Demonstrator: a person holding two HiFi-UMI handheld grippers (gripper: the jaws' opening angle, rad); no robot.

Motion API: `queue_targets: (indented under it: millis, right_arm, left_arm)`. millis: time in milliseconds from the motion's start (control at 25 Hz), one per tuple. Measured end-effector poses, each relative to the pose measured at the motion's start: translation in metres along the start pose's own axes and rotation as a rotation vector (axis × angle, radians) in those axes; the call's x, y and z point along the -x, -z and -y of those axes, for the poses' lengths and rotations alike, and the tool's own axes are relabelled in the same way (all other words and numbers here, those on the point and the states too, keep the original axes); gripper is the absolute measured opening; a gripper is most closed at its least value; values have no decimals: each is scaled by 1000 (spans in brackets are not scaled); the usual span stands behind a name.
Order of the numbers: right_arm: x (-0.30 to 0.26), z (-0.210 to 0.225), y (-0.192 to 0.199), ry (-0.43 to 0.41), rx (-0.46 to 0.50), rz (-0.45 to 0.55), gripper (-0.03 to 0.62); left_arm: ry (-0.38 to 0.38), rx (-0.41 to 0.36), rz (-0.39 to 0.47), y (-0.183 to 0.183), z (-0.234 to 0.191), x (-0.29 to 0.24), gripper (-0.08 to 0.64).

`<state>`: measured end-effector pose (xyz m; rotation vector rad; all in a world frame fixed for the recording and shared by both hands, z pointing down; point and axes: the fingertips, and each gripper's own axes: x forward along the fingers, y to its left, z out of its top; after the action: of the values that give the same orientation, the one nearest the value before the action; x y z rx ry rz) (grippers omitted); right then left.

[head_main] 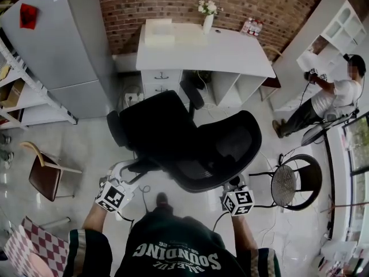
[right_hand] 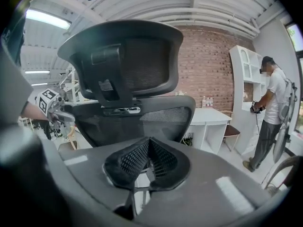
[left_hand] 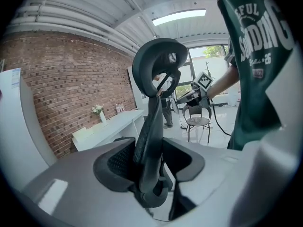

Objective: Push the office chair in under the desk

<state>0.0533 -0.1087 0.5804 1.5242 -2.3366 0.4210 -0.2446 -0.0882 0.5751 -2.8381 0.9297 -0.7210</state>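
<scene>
Left gripper view: L gripper [left_hand: 150, 162] half-apart astride office chair [left_hand: 158, 63] edge | R gripper [right_hand: 148, 160] closed, empty

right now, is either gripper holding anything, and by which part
The left gripper has the backrest edge of the office chair between its jaws; whether they clamp it cannot be told. The right gripper is shut, empty.

The person's green shirt [head_main: 173, 238] reads "SOUNDING" and "26".

Green shirt [head_main: 173, 253], white lettering [head_main: 176, 261], striped sleeves [head_main: 78, 241], grey left tool [left_hand: 150, 162], grey right tool [right_hand: 147, 162], marker cubes [head_main: 113, 196]
</scene>
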Motion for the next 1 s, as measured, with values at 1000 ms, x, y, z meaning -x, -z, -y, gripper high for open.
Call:
queue_targets:
  millis: [1000]
  right_arm:
    - [-34,74,-61,-221,505,-26,241]
  left_arm:
    - [-328,120,-280,43,-85,55,266]
